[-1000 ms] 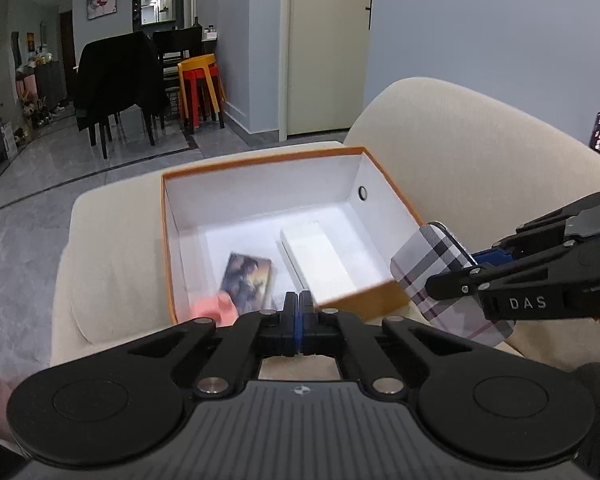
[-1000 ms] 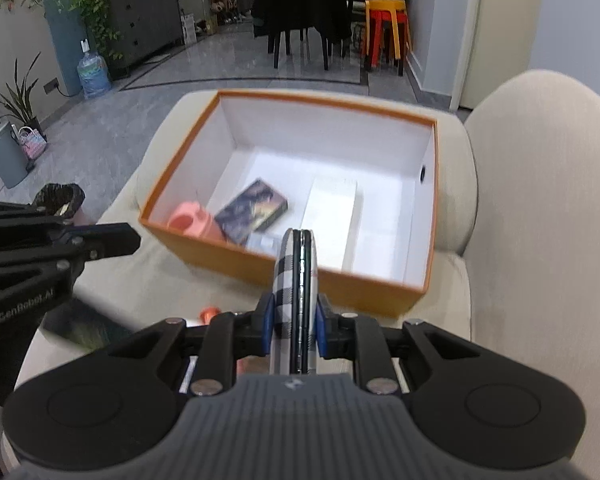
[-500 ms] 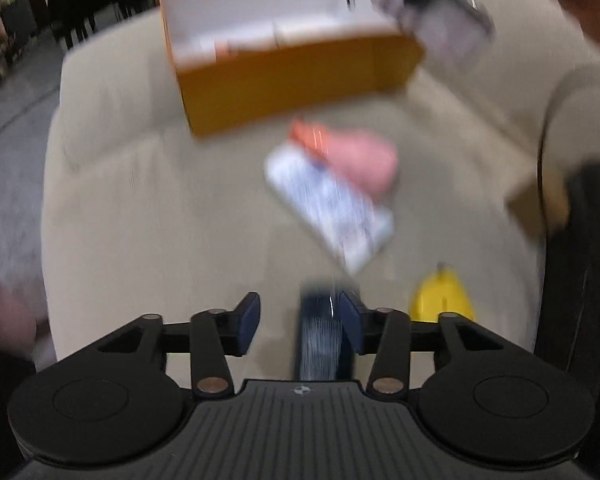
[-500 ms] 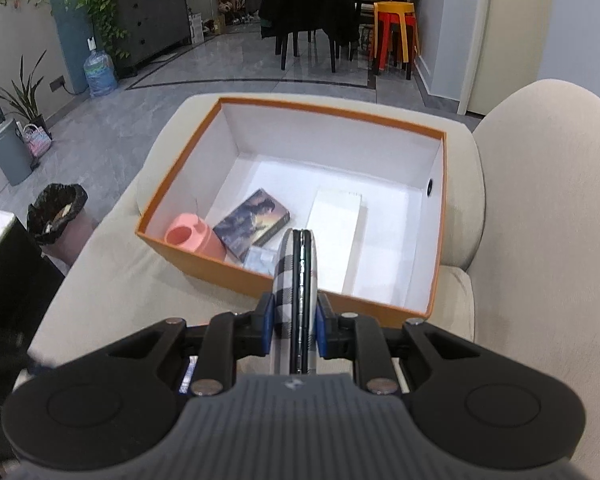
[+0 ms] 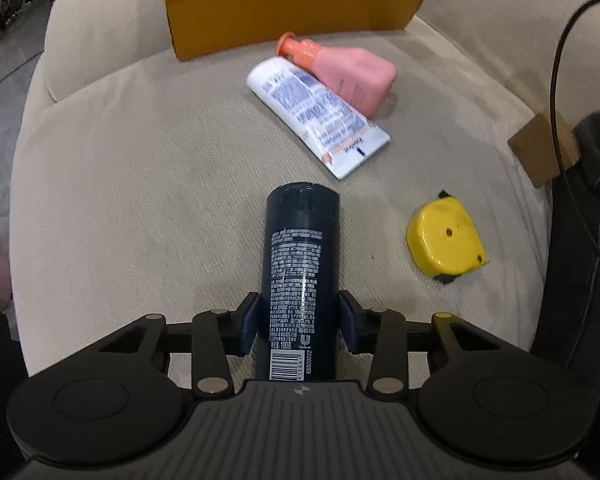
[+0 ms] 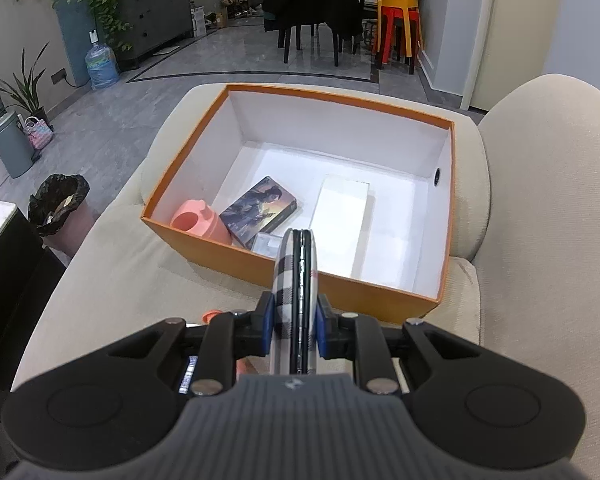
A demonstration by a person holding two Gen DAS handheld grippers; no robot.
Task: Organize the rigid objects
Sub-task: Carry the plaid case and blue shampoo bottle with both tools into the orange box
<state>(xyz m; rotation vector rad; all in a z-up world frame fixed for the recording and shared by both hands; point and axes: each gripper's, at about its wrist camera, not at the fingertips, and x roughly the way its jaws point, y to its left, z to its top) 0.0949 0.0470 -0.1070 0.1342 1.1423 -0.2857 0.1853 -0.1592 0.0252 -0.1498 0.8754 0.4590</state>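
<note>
A dark blue spray bottle [image 5: 300, 264] lies on the beige cushion, pointing away from me. My left gripper [image 5: 299, 322] straddles its lower end, its jaws closing with the blue pads [image 5: 252, 322] against the bottle's sides. The orange box [image 5: 292, 4] stands beyond it. In the right wrist view, my right gripper [image 6: 294, 328] is shut on a plaid case [image 6: 290, 280] held on edge, just in front of the orange box's near wall [image 6: 380, 300]. Inside the box lie a pink cup [image 6: 198, 224], a picture card box [image 6: 262, 210] and a white box [image 6: 342, 210].
On the cushion beyond the dark bottle lie a white tube [image 5: 320, 116] and a pink bottle [image 5: 348, 72], with a yellow tape measure [image 5: 444, 246] to the right. A brown carton [image 5: 540, 152] and a black cable [image 5: 554, 80] sit at the right edge.
My left gripper dropped from over the box to the cushion, opened, and came around the dark bottle. The right gripper with the plaid case has stayed put.
</note>
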